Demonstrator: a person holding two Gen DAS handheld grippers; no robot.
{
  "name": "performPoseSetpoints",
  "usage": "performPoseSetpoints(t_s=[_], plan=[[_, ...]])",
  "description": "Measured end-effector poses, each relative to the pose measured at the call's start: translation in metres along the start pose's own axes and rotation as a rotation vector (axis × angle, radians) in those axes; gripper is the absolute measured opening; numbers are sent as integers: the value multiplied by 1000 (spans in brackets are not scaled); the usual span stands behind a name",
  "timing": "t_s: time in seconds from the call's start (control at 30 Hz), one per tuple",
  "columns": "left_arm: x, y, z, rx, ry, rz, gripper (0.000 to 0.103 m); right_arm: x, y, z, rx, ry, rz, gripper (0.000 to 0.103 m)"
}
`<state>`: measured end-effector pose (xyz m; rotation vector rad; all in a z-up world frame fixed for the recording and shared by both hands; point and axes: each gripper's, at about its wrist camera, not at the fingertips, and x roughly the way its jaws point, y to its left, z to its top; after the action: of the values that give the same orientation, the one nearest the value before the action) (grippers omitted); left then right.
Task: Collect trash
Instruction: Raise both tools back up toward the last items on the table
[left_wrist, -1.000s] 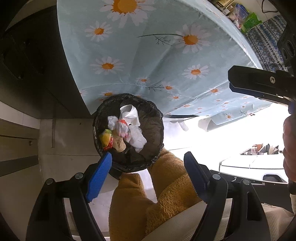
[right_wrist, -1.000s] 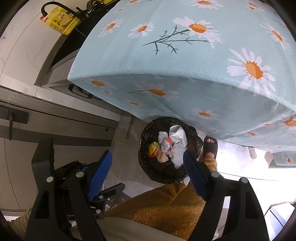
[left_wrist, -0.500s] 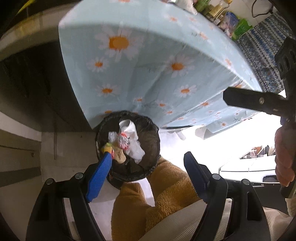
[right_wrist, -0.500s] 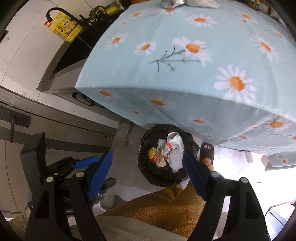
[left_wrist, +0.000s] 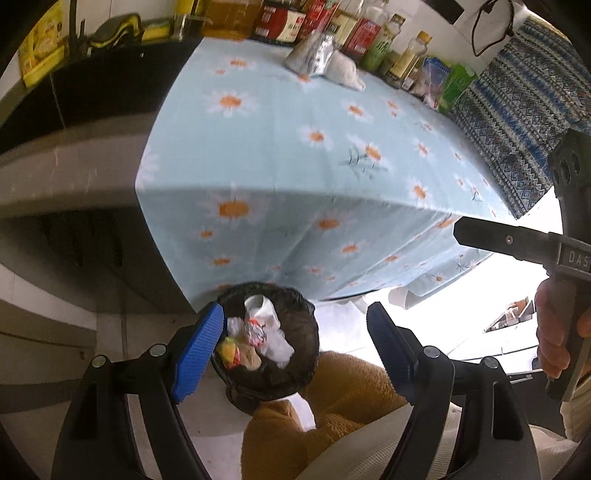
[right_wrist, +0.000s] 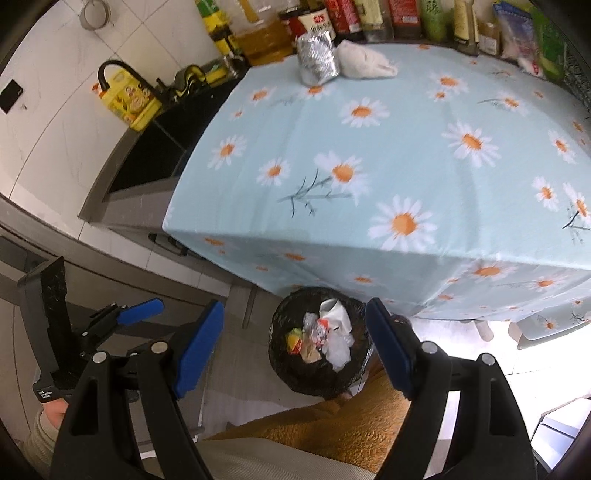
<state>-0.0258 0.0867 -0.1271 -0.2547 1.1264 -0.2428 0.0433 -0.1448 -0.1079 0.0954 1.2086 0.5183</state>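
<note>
— So, how many hand-held grippers, and what are they doing?
— Two. The left hand-held gripper (left_wrist: 295, 343) has its blue pads spread wide with nothing between them; the right hand-held gripper (right_wrist: 295, 343) is spread the same way, also empty.
— And the trash?
— Two pieces lie side by side at the far edge of the surface (right_wrist: 406, 155): one crumpled foil bag (right_wrist: 317, 57) and one white wad (right_wrist: 365, 64) just beside it. One black-lined bin (right_wrist: 284, 365) stands on the floor below the near edge, holding several wrappers and tissues.
— The room?
— A kitchen: daisy tablecloth, a row of bottles (right_wrist: 369, 16) along the back, a dark sink (right_wrist: 155, 155) to the left.
</note>
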Motion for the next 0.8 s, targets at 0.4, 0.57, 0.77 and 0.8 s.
performPoseSetpoints(t_s=[0.4,0.57,0.77,0.8], plan=[[-9,-14,50,23,-62,18,78,-10,-15,30,-19,-44,3,78],[-6,-23,83,33,-92,37,78,-10,-32,58,-32,-54,4,78],[7,-34,133,40,-110,55,78,-4,-60,97,-45,-52,6,78],[12,-38,145,51,-111,61,78,-2,-66,104,-45,-49,7,78]])
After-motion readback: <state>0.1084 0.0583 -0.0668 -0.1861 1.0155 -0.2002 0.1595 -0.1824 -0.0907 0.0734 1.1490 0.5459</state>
